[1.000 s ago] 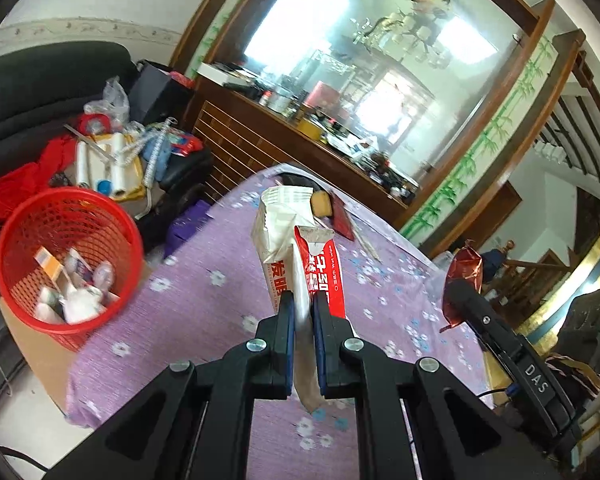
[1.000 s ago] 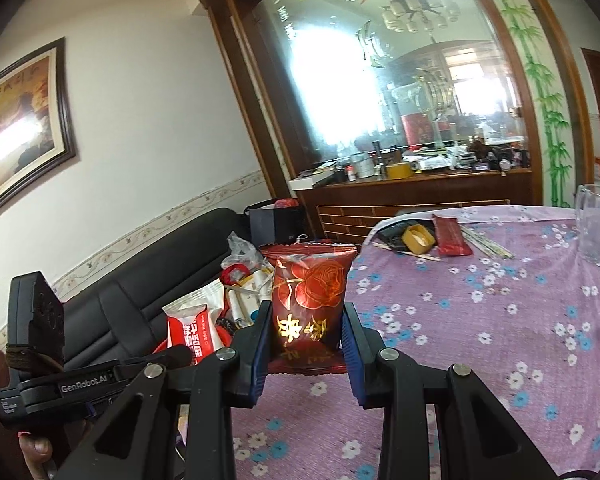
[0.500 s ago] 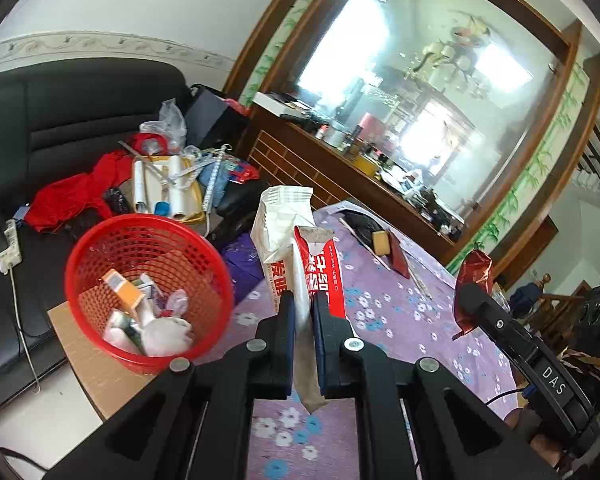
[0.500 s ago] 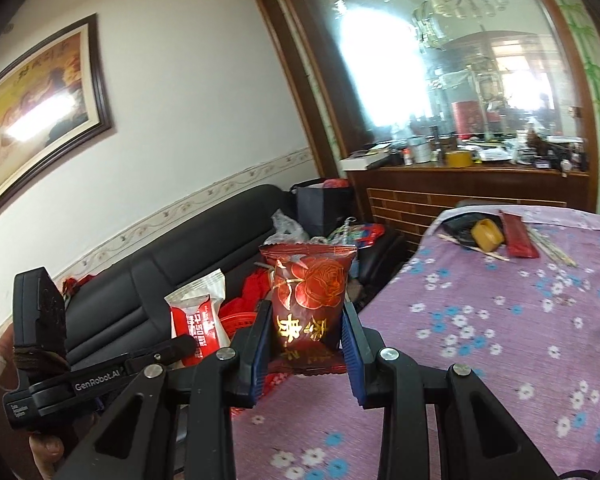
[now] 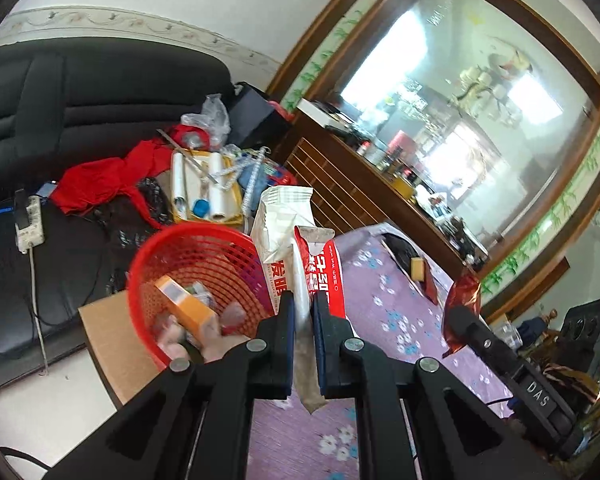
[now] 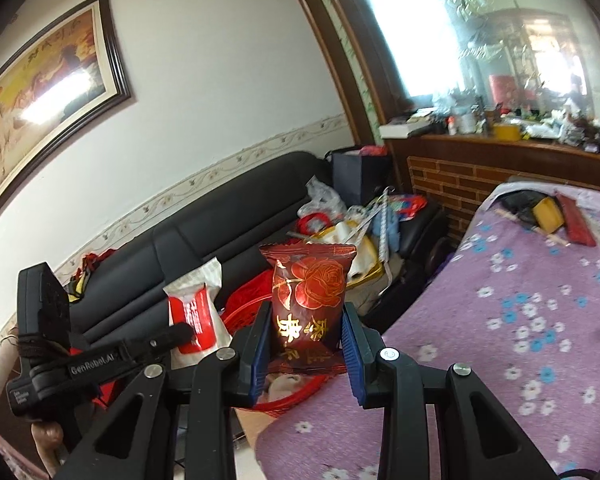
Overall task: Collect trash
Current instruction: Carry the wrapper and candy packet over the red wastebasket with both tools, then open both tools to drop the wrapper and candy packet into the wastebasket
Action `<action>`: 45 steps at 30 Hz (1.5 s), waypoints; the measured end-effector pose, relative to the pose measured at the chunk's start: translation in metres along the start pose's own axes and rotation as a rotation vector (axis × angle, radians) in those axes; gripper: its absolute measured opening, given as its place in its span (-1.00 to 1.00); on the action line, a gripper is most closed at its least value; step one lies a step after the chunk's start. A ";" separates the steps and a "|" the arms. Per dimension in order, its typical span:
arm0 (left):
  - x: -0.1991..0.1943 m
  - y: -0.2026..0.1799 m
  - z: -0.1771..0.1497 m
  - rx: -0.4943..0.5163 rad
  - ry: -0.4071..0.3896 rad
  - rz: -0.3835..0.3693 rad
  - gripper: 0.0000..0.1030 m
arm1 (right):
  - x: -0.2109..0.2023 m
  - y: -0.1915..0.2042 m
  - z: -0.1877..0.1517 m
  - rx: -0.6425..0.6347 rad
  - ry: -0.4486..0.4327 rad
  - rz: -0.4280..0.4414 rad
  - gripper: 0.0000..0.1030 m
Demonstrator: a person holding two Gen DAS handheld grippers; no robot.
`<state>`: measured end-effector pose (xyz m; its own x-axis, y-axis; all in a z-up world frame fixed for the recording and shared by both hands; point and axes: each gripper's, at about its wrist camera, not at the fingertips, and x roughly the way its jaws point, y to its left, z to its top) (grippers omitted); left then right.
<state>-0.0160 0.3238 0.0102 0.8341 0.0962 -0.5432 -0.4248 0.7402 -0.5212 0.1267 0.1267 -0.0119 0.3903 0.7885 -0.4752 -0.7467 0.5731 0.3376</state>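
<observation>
Sitting at the far left of the left wrist view is a black sofa [image 5: 80, 92] strewn with red cloth and rolls, and just in front of it the red mesh basket [image 5: 188, 256] stands on a cardboard box [image 5: 112, 344] beside the bench [image 5: 392, 320], with an orange carton [image 5: 188, 308] and blurred scraps inside. Next across, the left gripper [image 5: 304, 320] has its jaws clamped almost together on a pair of flat wrappers [image 5: 296, 256], one white with a torn, crimped top, one red and white with print, both standing upright above the basket's near rim. Further right, the purple flowered cloth covers the bench, and at that view's right edge the dark red snack packet [image 5: 462, 304] shows, held by the other tool. In the right wrist view the right gripper [image 6: 306, 344] pinches that packet [image 6: 310, 300] by its sides between blue pads: glossy maroon, puffy, a red and gold rose on the front, gold characters below, a serrated top seal. It is upright, over the basket's red rim at the bench edge.
</observation>
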 end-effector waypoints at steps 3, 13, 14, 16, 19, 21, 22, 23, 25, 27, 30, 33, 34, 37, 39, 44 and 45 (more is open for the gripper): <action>0.003 0.010 0.008 -0.001 0.000 0.015 -0.82 | 0.020 0.005 0.001 0.000 0.023 0.027 -0.32; 0.037 0.045 0.011 -0.005 0.055 0.084 -0.82 | 0.111 0.010 -0.005 0.028 0.163 0.123 -0.32; 0.041 0.048 0.010 -0.008 0.067 0.091 -0.82 | 0.121 0.013 -0.005 0.018 0.175 0.131 -0.32; 0.048 0.053 0.007 -0.009 0.086 0.100 -0.82 | 0.132 0.016 -0.008 0.009 0.187 0.138 -0.32; 0.057 0.056 0.005 0.003 0.107 0.132 -0.82 | 0.150 0.016 -0.009 0.000 0.205 0.141 -0.32; 0.061 0.059 0.002 -0.003 0.121 0.131 -0.82 | 0.158 0.014 -0.010 0.000 0.212 0.134 -0.32; 0.063 0.060 0.001 -0.002 0.129 0.136 -0.82 | 0.164 0.013 -0.010 0.005 0.219 0.131 -0.32; 0.064 0.060 0.000 -0.006 0.132 0.143 -0.82 | 0.168 0.012 -0.010 0.009 0.227 0.137 -0.32; 0.065 0.063 -0.001 -0.014 0.131 0.152 -0.81 | 0.173 0.012 -0.011 0.018 0.229 0.143 -0.31; 0.069 0.065 -0.002 -0.013 0.147 0.165 -0.82 | 0.177 0.012 -0.011 0.021 0.230 0.149 -0.28; 0.071 0.064 -0.003 -0.005 0.164 0.174 -0.81 | 0.177 0.018 -0.012 0.003 0.224 0.142 -0.28; 0.070 0.060 -0.004 0.010 0.161 0.187 -0.76 | 0.177 0.019 -0.012 0.007 0.227 0.150 0.04; 0.069 0.059 -0.005 0.012 0.162 0.190 -0.69 | 0.176 0.018 -0.012 0.014 0.220 0.148 0.30; 0.064 0.055 -0.005 0.021 0.151 0.199 -0.09 | 0.170 0.014 -0.009 0.040 0.196 0.148 0.57; 0.057 0.050 -0.006 0.035 0.123 0.214 0.14 | 0.163 0.013 -0.007 0.047 0.188 0.155 0.57; 0.046 0.037 -0.010 0.060 0.101 0.233 0.21 | 0.139 0.014 -0.005 0.049 0.164 0.156 0.57; 0.044 0.034 -0.011 0.066 0.100 0.236 0.24 | 0.133 0.014 -0.006 0.055 0.162 0.158 0.57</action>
<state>0.0024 0.3460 -0.0387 0.6746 0.2074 -0.7085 -0.5765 0.7474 -0.3302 0.1654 0.2381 -0.0754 0.1759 0.8257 -0.5360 -0.7593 0.4604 0.4599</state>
